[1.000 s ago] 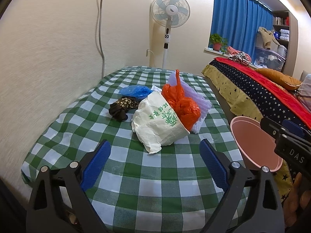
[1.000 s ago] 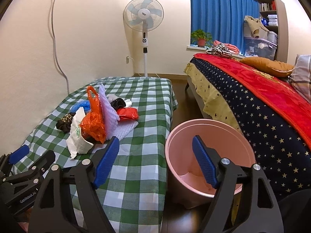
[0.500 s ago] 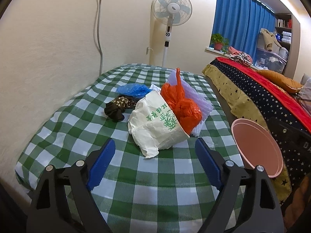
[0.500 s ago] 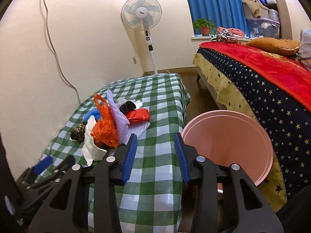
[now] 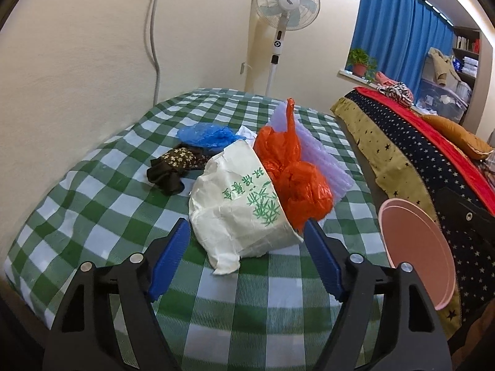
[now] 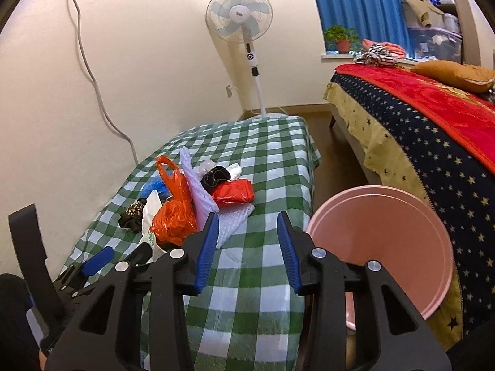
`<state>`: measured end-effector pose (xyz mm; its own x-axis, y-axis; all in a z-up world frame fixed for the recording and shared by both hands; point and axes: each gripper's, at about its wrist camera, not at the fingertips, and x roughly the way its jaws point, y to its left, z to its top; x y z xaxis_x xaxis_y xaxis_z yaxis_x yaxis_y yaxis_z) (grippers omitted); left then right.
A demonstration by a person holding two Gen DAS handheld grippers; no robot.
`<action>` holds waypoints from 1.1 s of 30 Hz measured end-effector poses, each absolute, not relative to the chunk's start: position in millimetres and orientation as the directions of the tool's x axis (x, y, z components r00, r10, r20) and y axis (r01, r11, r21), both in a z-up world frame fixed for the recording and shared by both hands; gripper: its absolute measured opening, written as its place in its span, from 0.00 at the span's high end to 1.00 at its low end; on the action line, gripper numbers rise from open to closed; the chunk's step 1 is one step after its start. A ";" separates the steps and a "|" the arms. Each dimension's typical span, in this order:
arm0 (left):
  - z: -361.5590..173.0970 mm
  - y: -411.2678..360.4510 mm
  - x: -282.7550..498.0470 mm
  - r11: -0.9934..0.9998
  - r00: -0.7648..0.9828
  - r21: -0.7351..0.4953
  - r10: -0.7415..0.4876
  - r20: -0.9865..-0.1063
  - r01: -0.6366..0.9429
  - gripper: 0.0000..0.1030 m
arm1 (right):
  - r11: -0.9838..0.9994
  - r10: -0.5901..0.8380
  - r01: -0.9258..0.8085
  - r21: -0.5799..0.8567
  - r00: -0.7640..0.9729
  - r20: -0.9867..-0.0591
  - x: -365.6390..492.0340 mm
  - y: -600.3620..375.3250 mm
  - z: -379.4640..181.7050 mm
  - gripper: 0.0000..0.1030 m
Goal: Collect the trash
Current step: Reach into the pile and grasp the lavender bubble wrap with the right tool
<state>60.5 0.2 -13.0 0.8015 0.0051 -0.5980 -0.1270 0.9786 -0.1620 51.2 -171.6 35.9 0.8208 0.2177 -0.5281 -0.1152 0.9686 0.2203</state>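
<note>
A pile of trash lies on the green-checked table (image 5: 92,204): a white paper bag with green print (image 5: 241,204), an orange plastic bag (image 5: 294,170), a lilac foam sheet (image 5: 321,154), a blue plastic bag (image 5: 207,134) and a dark flowered cloth (image 5: 176,167). My left gripper (image 5: 247,253) is open, its blue pads on either side of the white bag's near end. My right gripper (image 6: 247,247) is open and empty above the table's right part, with the orange bag (image 6: 174,213) and a red packet (image 6: 233,191) beyond. A pink bin (image 6: 380,247) stands right of the table.
A bed with a starred blue and red cover (image 6: 433,130) runs along the right, with a narrow floor gap to the table. A standing fan (image 6: 239,18) is at the far wall. A cable (image 6: 92,83) hangs down the left wall. The left gripper (image 6: 92,262) shows at the right view's lower left.
My left gripper moved forward to the white bag. My right gripper swung left from over the pink bin toward the table, narrowed its jaws, then widened them somewhat.
</note>
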 end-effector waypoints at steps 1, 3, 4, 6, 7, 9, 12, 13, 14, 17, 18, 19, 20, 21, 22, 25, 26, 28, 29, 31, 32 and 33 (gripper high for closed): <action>-13.6 0.0 63.6 0.977 0.798 -0.168 0.004 -0.603 -0.132 0.29 | 0.968 0.226 -0.125 0.219 0.816 -0.532 55.8 -169.4 35.4 0.61; -14.3 -0.5 69.1 0.974 0.791 -0.178 0.000 -0.612 -0.138 0.29 | 0.965 0.239 -0.140 0.220 0.808 -0.538 64.4 -165.4 34.0 0.61; -15.0 -1.3 72.1 0.974 0.786 -0.179 -0.001 -0.618 -0.140 0.29 | 0.964 0.247 -0.146 0.223 0.805 -0.540 68.9 -163.4 33.0 0.61; -17.0 -3.0 76.9 0.974 0.778 -0.175 0.004 -0.628 -0.146 0.29 | 0.959 0.266 -0.162 0.230 0.794 -0.547 80.4 -158.0 30.4 0.61; -17.7 -3.7 78.5 0.973 0.775 -0.174 0.006 -0.631 -0.149 0.29 | 0.957 0.277 -0.172 0.235 0.787 -0.551 86.4 -155.0 28.6 0.61; -19.5 -3.8 81.9 0.972 0.770 -0.178 0.005 -0.639 -0.154 0.29 | 0.950 0.303 -0.196 0.245 0.773 -0.557 100.7 -147.6 24.5 0.60; -21.2 -2.1 84.8 0.972 0.762 -0.177 0.005 -0.647 -0.157 0.29 | 0.940 0.336 -0.222 0.261 0.747 -0.574 119.1 -137.3 16.1 0.58; -21.8 -1.4 85.2 0.971 0.760 -0.178 0.004 -0.650 -0.158 0.29 | 0.937 0.344 -0.226 0.268 0.738 -0.581 125.1 -134.8 13.1 0.57; -22.6 0.0 85.4 0.971 0.758 -0.179 0.004 -0.652 -0.158 0.29 | 0.933 0.353 -0.230 0.275 0.729 -0.587 131.4 -132.2 9.7 0.57; -23.9 4.9 85.5 0.971 0.754 -0.181 -0.001 -0.656 -0.156 0.29 | 0.926 0.373 -0.241 0.292 0.715 -0.591 139.7 -126.4 4.1 0.57; -23.7 6.6 85.5 0.971 0.754 -0.183 -0.003 -0.657 -0.156 0.29 | 0.924 0.377 -0.243 0.295 0.711 -0.594 141.7 -125.4 2.7 0.57; -23.7 8.2 85.5 0.971 0.754 -0.184 -0.004 -0.657 -0.155 0.32 | 0.922 0.383 -0.244 0.301 0.703 -0.600 143.5 -123.8 0.4 0.57; -23.9 11.1 85.1 0.970 0.752 -0.186 -0.007 -0.659 -0.154 0.34 | 0.920 0.387 -0.246 0.305 0.697 -0.603 144.5 -122.1 -1.3 0.58; -24.0 13.4 84.8 0.969 0.751 -0.191 -0.011 -0.661 -0.155 0.37 | 0.918 0.393 -0.250 0.309 0.691 -0.607 144.9 -120.8 -3.4 0.61; -23.8 17.1 83.9 0.967 0.750 -0.201 -0.015 -0.661 -0.158 0.41 | 0.917 0.396 -0.254 0.309 0.687 -0.610 144.8 -119.6 -4.7 0.68; -19.1 25.2 79.8 0.961 0.759 -0.222 -0.021 -0.651 -0.164 0.55 | 0.908 0.416 -0.282 0.309 0.680 -0.604 142.4 -114.7 -4.2 0.87; -15.8 28.1 77.2 0.960 0.766 -0.222 -0.014 -0.642 -0.169 0.57 | 0.907 0.419 -0.289 0.306 0.683 -0.598 140.8 -114.0 -2.6 0.89; -10.5 34.1 73.0 0.959 0.777 -0.226 -0.008 -0.629 -0.172 0.66 | 0.906 0.422 -0.305 0.293 0.692 -0.586 135.9 -110.5 2.9 0.90; -10.0 36.6 71.9 0.958 0.778 -0.228 -0.008 -0.628 -0.174 0.67 | 0.907 0.421 -0.310 0.285 0.696 -0.581 133.7 -109.1 5.3 0.90; -9.8 41.8 69.7 0.955 0.779 -0.236 -0.009 -0.627 -0.179 0.75 | 0.910 0.415 -0.315 0.271 0.710 -0.569 127.2 -107.2 11.3 0.90; -10.0 44.7 67.7 0.955 0.778 -0.234 -0.004 -0.628 -0.184 0.75 | 0.909 0.416 -0.317 0.270 0.713 -0.565 125.1 -107.2 13.1 0.90; -10.1 46.6 66.2 0.955 0.778 -0.234 -0.003 -0.628 -0.185 0.78 | 0.909 0.416 -0.318 0.268 0.717 -0.560 121.9 -107.3 16.0 0.90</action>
